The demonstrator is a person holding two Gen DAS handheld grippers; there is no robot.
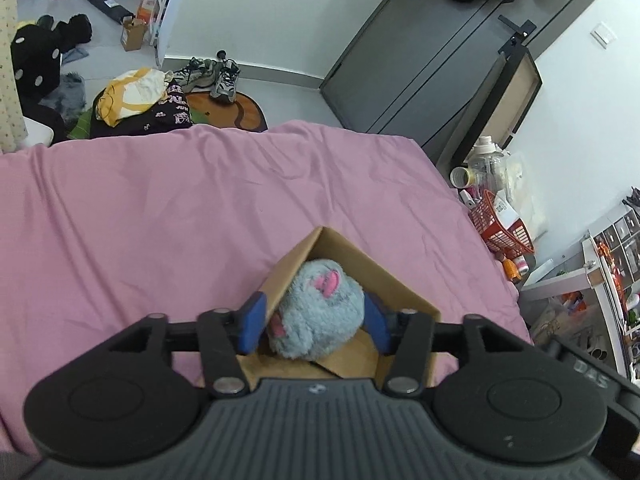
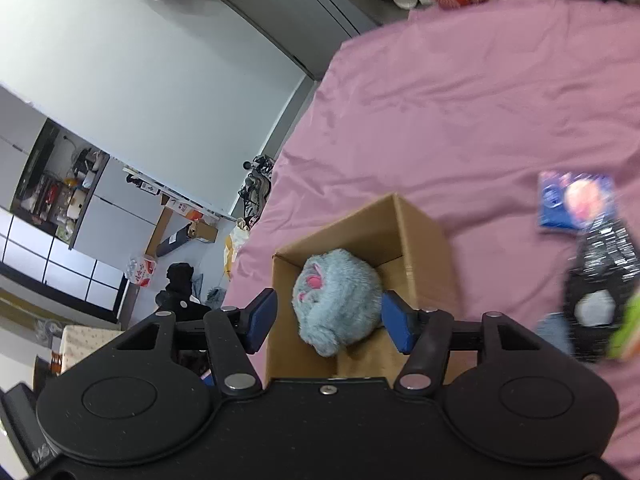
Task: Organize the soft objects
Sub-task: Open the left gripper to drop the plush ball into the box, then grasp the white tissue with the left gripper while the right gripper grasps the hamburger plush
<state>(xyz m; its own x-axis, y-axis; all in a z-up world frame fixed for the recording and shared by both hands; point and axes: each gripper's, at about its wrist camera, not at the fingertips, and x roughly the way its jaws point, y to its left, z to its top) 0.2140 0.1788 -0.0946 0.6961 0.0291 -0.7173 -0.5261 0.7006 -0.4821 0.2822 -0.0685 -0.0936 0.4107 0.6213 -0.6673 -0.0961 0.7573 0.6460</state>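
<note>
Left gripper point(image 1: 316, 322) hangs over the box point(image 1: 404, 280), its blue pads point(image 1: 253, 326) spread either side of the plush point(image 1: 320, 314) lying inside. Right gripper point(image 2: 330, 320) hovers there too, jaws wide apart, one pad point(image 2: 398, 322) just beside the fur; contact I cannot tell. Box sits on the pink bed point(image 2: 460, 120), with a blue packet point(image 2: 576, 202) nearer the bed's right edge.
</note>
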